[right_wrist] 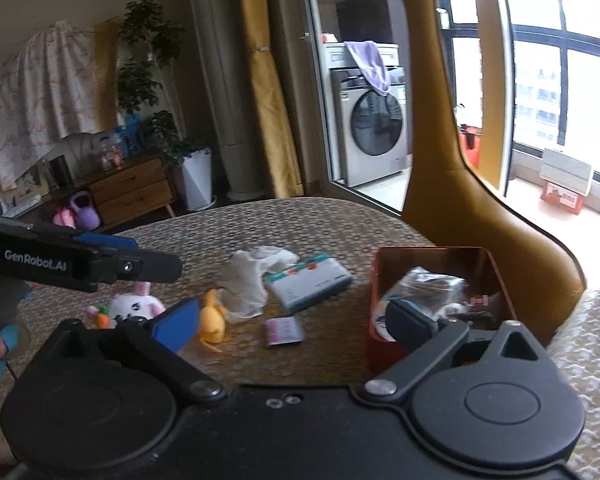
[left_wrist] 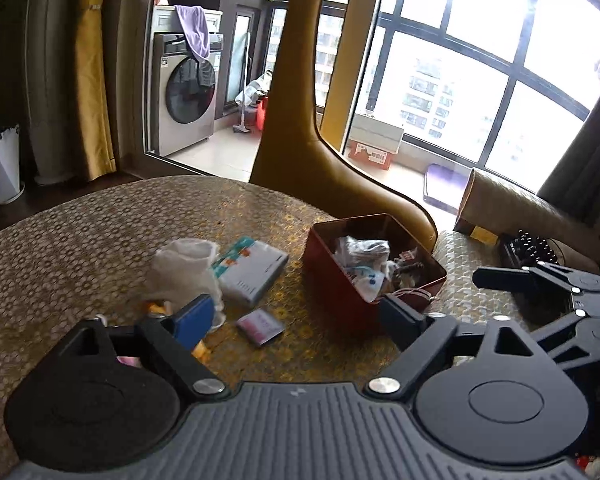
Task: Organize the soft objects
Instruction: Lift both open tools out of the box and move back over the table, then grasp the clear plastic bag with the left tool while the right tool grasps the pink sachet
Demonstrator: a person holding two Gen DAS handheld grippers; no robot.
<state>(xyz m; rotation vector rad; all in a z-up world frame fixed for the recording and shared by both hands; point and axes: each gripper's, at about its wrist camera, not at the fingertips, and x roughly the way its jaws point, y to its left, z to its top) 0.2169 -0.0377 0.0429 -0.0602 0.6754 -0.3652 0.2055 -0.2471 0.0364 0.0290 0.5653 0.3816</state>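
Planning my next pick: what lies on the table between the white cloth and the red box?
In both wrist views, a tissue pack lies between the white cloth and the red box. A small pink packet sits nearer the camera; otherwise only tablecloth.

Matt woven tablecloth (right_wrist: pixel 300 220) under both tongs, rough with a gold speckle. Between the right tongs' fingers, a crumpled white cloth (right_wrist: pixel 244 284) and a smooth paper-wrapped tissue pack (right_wrist: pixel 308 286); a glossy little sachet (right_wrist: pixel 284 332) closer in. By its right finger, a red box (right_wrist: pixel 384 356), satin sheen, crinkly clear plastic inside. Fuzzy plush bunny (right_wrist: pixel 134 306) by the left finger. Beyond, a smooth tan leather-look chair (right_wrist: pixel 460 200).
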